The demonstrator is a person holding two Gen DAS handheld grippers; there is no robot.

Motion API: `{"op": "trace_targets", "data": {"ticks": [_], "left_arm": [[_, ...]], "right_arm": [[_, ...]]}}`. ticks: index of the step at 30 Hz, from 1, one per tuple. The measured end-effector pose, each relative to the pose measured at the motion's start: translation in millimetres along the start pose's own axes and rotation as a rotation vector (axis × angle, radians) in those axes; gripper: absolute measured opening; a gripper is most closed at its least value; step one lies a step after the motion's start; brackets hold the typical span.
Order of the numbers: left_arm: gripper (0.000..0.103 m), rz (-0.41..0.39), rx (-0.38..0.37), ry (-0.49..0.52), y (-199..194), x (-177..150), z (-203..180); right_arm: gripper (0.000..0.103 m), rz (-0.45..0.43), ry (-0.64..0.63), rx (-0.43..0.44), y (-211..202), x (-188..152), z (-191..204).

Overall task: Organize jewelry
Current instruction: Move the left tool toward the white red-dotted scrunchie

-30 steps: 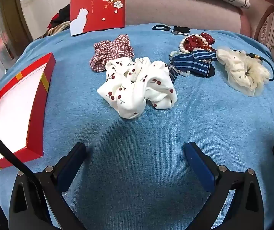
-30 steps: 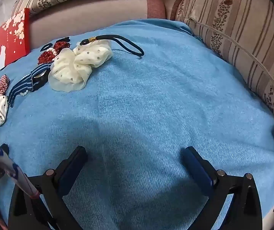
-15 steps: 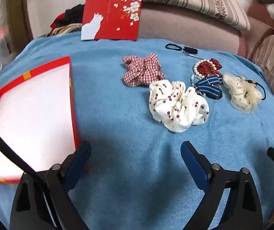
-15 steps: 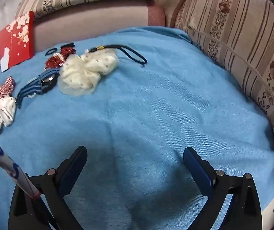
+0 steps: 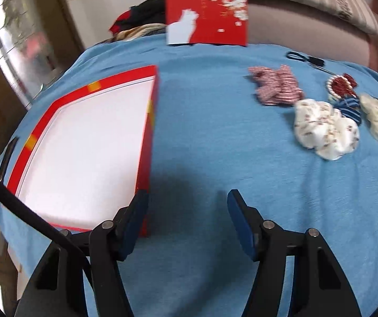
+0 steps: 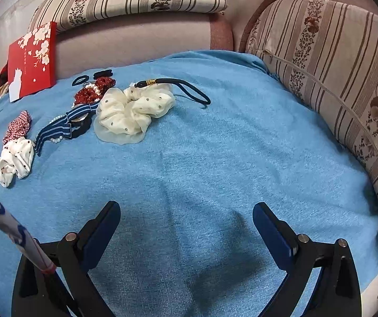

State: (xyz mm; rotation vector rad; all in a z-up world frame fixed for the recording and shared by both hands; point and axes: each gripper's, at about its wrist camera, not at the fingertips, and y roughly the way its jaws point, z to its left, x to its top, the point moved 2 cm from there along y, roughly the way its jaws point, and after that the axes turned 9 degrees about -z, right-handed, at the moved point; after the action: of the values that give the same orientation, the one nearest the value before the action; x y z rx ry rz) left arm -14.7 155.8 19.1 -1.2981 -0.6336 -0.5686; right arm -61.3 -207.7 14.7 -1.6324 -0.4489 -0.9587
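Black jaws, blue pads, silver screws

Bare blue cloth lies open ahead of the right gripper. The red box stands just left of the left gripper (its left finger overlaps the wall), and the scrunchies crowd the far right.

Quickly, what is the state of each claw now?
Left claw: open, holding nothing.
Right claw: open, holding nothing.
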Motion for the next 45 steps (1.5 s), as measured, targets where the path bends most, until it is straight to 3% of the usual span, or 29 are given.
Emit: {"op": "trace_targets", "data": {"ticks": [4, 10, 15, 20, 22, 23, 26, 31, 35, 41, 45], "left_arm": [[0.063, -0.036, -0.032, -0.025, -23, 3, 11], [0.069, -0.144, -0.088, -0.011, -72, 23, -14], [0.071, -0.188, -0.124, 0.011, -93, 33, -39], [0.071, -0.192, -0.162, 0.023, -91, 38, -58], [0.071, -0.19, -0.172, 0.025, -86, 40, -63], [0.071, -0.186, -0.173, 0.028, -81, 42, -66], [0.071, -0.178, -0.181, 0.034, -70, 45, -67], [0.071, -0.167, -0.186, 0.06, -52, 53, -77], [0.071, -0.148, -0.202, 0.06, -40, 62, -83], [0.071, -0.14, -0.199, 0.071, -24, 72, -84], [0.071, -0.11, -0.218, 0.036, -11, 79, -74]], "right_arm": [[0.102, 0.039, 0.037, 0.055, 3, -1, 3], [0.102, 0.073, 0.108, 0.191, -3, 4, 9], [0.102, -0.026, 0.084, 0.149, -31, 22, 16], [0.102, -0.215, -0.035, 0.026, -58, 35, 23], [0.102, -0.293, -0.043, 0.057, -62, 35, 24], [0.102, -0.292, -0.038, 0.07, -59, 37, 22], [0.095, -0.183, -0.01, 0.088, -37, 44, 24], [0.088, -0.178, -0.012, 0.035, -27, 69, 28], [0.088, -0.132, 0.023, 0.049, -10, 87, 36], [0.086, -0.142, -0.007, 0.108, 4, 76, 50], [0.076, -0.08, 0.012, 0.158, 20, 68, 48]]}}
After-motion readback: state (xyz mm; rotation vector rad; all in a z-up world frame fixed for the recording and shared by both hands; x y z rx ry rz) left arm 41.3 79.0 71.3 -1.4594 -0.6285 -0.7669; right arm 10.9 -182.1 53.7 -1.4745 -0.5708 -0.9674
